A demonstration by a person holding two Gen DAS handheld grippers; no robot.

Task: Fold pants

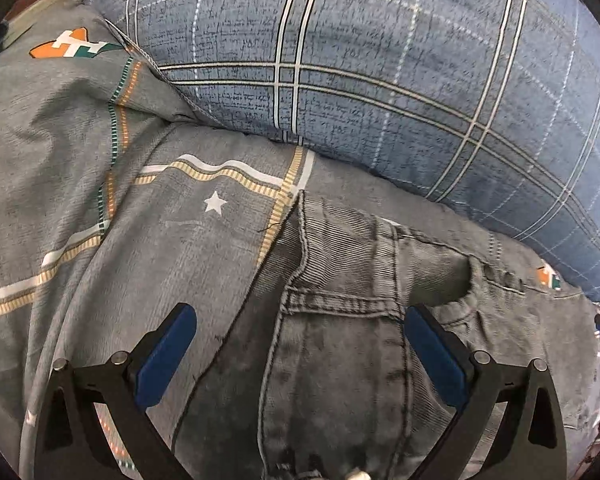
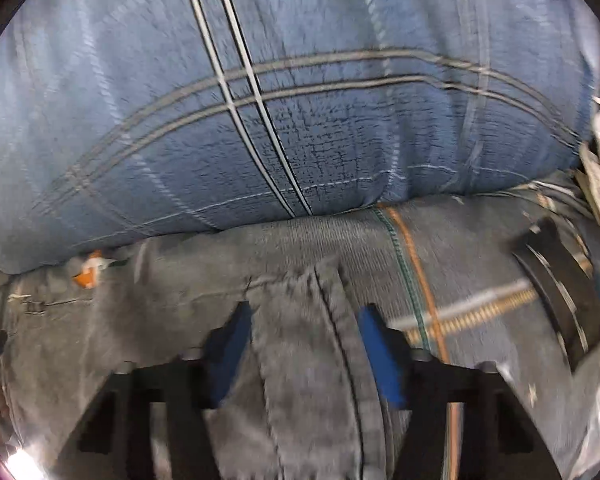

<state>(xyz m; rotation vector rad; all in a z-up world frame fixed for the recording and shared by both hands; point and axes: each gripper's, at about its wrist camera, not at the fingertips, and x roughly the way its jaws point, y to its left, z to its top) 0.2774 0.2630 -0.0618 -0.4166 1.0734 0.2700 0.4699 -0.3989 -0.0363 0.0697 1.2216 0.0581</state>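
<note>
1. In the left wrist view we see the left hand-held gripper [image 1: 300, 344] with its blue pads [image 1: 166, 356] spread wide apart and nothing between them held. It hovers over the grey pants [image 1: 340, 340], which lie on the grey bedsheet [image 1: 80, 200] of a bed. One pad sits over the sheet just left of the pants' edge; the other is over the denim near the pocket opening [image 1: 460, 280]. We can make out a stitched waistband seam and a corner of the pants [image 1: 300, 196] pointing toward a large blue plaid pillow [image 1: 380, 60], which fills the upper part of the view and lies against the sheet just beyond the pants. The sheet carries a white star [image 1: 215, 202] and striped lines.

2. In the right wrist view, which is blurred, we see the right hand-held gripper [image 2: 304, 352] with its blue pads [image 2: 382, 360] apart, standing on either side of a ridge of the pants [image 2: 300, 380]. We cannot tell whether the pads press the fabric or merely flank it. The pants spread leftward over the bedsheet [image 2: 480, 248], whose orange and green stripes show to the right. The blue plaid pillow [image 2: 260, 100] looms just beyond. A dark flat object [image 2: 560, 300] lies at the right edge; we cannot identify it.
</note>
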